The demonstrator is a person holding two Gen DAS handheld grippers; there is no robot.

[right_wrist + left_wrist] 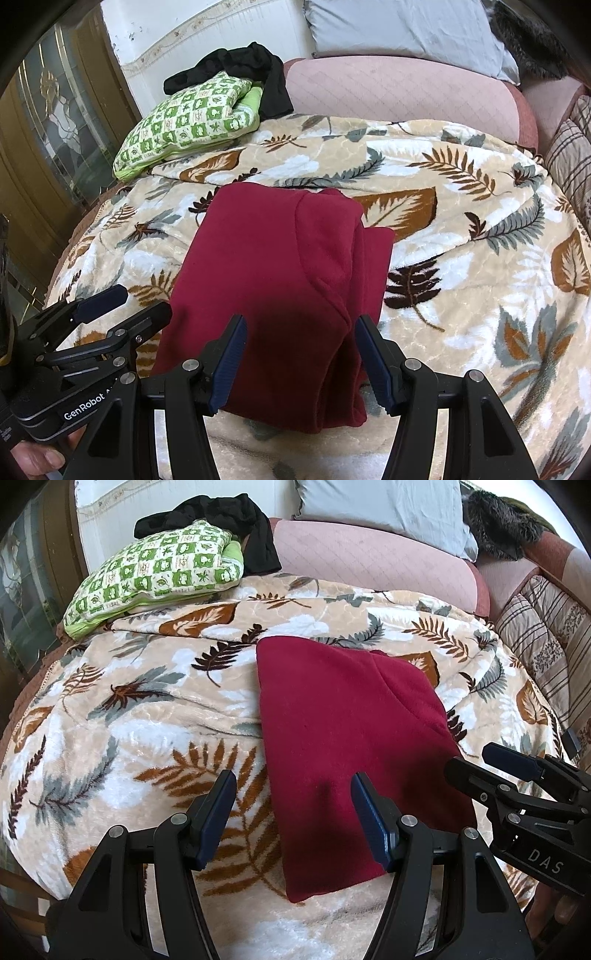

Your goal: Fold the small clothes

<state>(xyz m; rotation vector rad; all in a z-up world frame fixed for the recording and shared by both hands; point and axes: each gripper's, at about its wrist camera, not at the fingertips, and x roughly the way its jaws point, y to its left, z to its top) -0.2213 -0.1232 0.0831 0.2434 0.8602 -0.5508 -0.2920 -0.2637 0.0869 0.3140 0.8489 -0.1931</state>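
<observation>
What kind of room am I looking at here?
Most likely a home living room or bedroom: a leaf-patterned plush blanket is spread over a pink quilted couch or bed, with a pale grey pillow behind and a folded dark red fleece garment on top.

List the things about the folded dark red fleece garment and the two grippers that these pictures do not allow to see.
- Folded dark red fleece garment: its type and layer count; folds hide them in both views.
- Its near edge in the right wrist view: partly behind the right gripper.
- Its near right corner in the left wrist view: behind the left gripper.
- Black crumpled cloth on the green checked pillow: type unclear.
</observation>
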